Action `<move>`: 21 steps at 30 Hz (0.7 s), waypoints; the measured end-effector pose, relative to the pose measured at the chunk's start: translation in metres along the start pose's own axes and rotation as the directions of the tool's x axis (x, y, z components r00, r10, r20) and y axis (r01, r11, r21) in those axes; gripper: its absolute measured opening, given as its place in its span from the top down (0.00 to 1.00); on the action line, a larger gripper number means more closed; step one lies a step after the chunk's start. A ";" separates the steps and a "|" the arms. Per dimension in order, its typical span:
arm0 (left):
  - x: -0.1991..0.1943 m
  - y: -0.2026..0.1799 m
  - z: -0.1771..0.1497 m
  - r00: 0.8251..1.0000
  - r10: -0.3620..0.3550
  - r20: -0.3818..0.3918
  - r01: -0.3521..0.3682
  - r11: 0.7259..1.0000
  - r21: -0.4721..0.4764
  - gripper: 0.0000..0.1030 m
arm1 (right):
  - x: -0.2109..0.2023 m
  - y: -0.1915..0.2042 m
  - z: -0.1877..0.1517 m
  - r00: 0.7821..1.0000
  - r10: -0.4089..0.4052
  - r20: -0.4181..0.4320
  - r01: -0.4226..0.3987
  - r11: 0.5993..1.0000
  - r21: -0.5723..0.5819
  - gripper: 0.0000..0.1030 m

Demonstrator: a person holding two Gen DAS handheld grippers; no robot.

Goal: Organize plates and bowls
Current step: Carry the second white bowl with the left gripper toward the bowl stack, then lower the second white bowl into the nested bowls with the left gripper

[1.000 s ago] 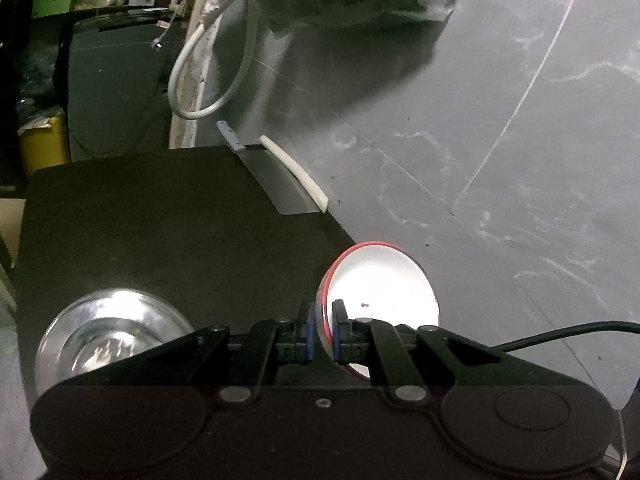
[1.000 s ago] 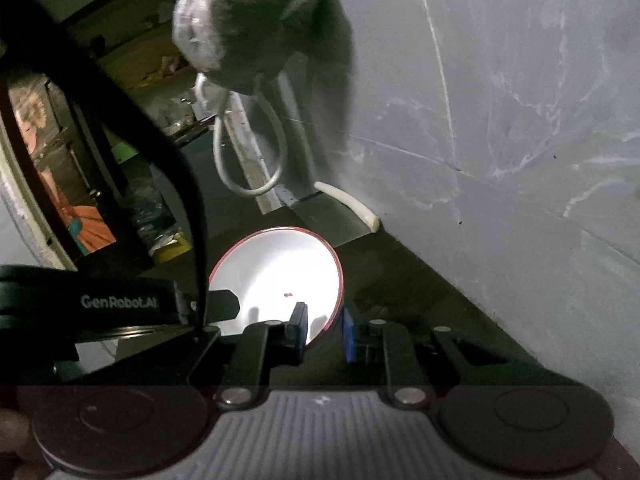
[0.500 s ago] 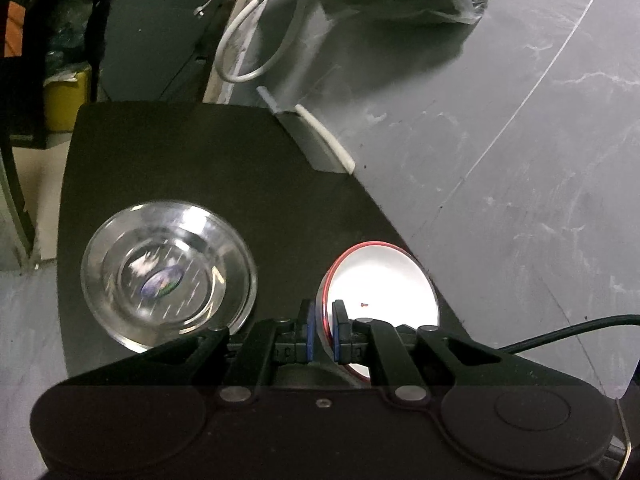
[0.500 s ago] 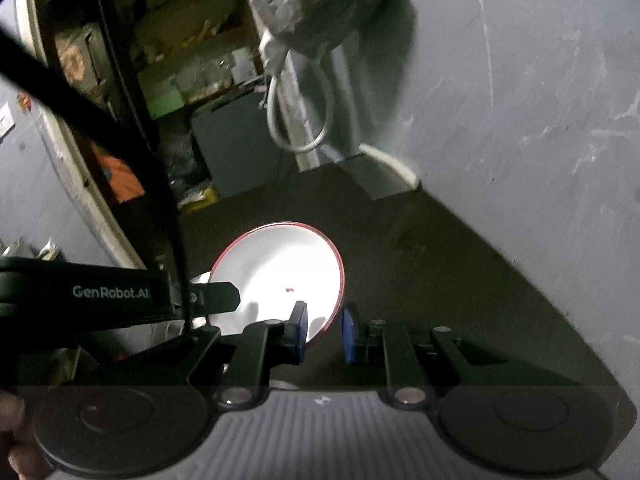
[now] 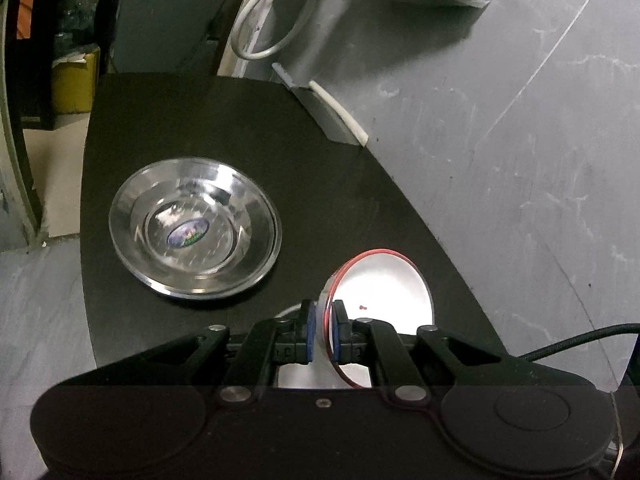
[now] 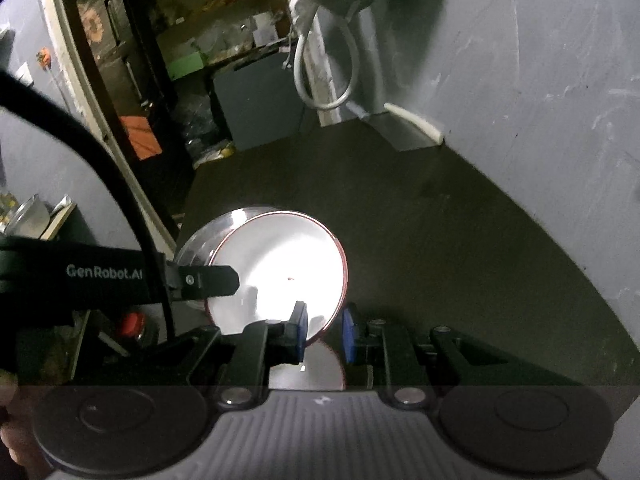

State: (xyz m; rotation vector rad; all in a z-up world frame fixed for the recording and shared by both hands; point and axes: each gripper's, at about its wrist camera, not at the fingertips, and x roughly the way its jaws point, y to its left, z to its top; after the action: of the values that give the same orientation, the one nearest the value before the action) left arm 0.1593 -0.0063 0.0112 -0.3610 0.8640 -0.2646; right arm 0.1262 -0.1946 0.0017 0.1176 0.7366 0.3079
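Left gripper clenched on the near rim of the red-rimmed white plate, held above the black table, shiny steel bowl ahead-left of those jaws, right gripper spread loosely around the opposite rim.

One steel bowl; one red-rimmed white plate; two grippers

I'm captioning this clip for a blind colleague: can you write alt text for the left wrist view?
The left claw grips the rim of a white, red-edged plate above a black table. To its left a shiny steel bowl sits on the table, with a grey wall on the right.
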 end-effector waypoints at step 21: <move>0.007 0.007 -0.018 0.997 0.002 -0.072 -0.002 1.000 -0.005 0.92 | 0.007 -0.001 -0.024 0.992 0.012 -0.122 -0.013 1.000 -0.008 0.80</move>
State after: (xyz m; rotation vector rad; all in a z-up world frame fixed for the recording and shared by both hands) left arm 0.1503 -0.0059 -0.0077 -0.3568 0.9361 -0.2750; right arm 0.1152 -0.1934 -0.0211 0.0953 0.8563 0.3323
